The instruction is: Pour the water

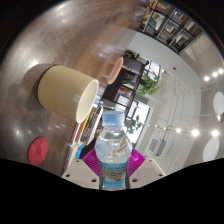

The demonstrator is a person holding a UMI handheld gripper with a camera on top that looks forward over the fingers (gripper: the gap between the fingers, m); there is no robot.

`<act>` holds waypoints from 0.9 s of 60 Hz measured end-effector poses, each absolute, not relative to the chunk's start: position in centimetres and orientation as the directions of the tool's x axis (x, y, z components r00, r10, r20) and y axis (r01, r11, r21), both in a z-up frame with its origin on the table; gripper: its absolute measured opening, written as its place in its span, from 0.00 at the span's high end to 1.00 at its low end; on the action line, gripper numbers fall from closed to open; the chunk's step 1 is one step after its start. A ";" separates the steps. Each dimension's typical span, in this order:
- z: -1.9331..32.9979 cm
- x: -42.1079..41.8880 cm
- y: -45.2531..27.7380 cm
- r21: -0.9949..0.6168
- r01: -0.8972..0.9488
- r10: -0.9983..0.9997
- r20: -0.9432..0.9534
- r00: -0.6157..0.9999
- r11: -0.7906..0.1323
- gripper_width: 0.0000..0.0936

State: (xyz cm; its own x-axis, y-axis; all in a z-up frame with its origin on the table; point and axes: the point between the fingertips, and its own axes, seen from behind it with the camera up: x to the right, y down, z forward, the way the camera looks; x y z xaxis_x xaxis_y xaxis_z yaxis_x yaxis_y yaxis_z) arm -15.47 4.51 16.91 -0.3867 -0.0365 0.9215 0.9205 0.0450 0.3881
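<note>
A clear plastic water bottle (113, 150) with a white cap and a blue label stands between my gripper's (113, 160) magenta pads (90, 161), which press on it from both sides. The whole view is rolled, so the bottle is tipped over toward a cream cup (68, 92) that rests on the round dark table (40, 45). The bottle's capped neck points at the cup's open mouth, a short way off from its rim. I see no water running.
A small pink disc (38, 151) lies on the table near the cup. Beyond the table edge are dark wooden chairs (125, 80), a green plant (147, 88), windows and a bright ceiling with spot lights.
</note>
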 end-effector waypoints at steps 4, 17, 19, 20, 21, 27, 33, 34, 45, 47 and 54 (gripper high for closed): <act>17.0 -16.0 5.0 0.496 0.867 -0.064 0.867 -0.494 0.037 0.68; 17.1 -17.1 5.5 0.685 0.728 -0.131 0.723 -0.678 0.014 0.68; 16.9 -16.9 5.7 0.690 0.724 -0.126 0.719 -0.683 0.010 0.68; 16.7 -16.9 5.7 0.685 0.728 -0.122 0.724 -0.679 0.013 0.68; 16.6 -16.9 5.8 0.678 0.735 -0.120 0.731 -0.671 0.017 0.69; 17.4 -16.7 5.7 0.616 0.788 -0.126 0.783 -0.610 0.014 0.69; 19.6 -16.5 5.4 0.442 0.897 -0.131 0.891 -0.435 0.026 0.69; 20.0 -16.4 5.4 0.393 0.919 -0.126 0.914 -0.387 0.031 0.69; 23.6 -13.5 4.3 -0.292 0.956 -0.069 0.954 0.291 -0.001 0.68; 24.4 -13.0 4.7 -0.419 0.908 -0.052 0.906 0.419 0.011 0.69; 24.7 -10.4 4.4 -0.773 0.634 -0.030 0.635 0.772 -0.012 0.66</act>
State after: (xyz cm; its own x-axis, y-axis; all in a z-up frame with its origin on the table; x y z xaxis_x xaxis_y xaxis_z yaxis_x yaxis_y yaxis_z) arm -10.43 4.36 24.67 0.7723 -0.0302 0.6345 0.6345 -0.0124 -0.7728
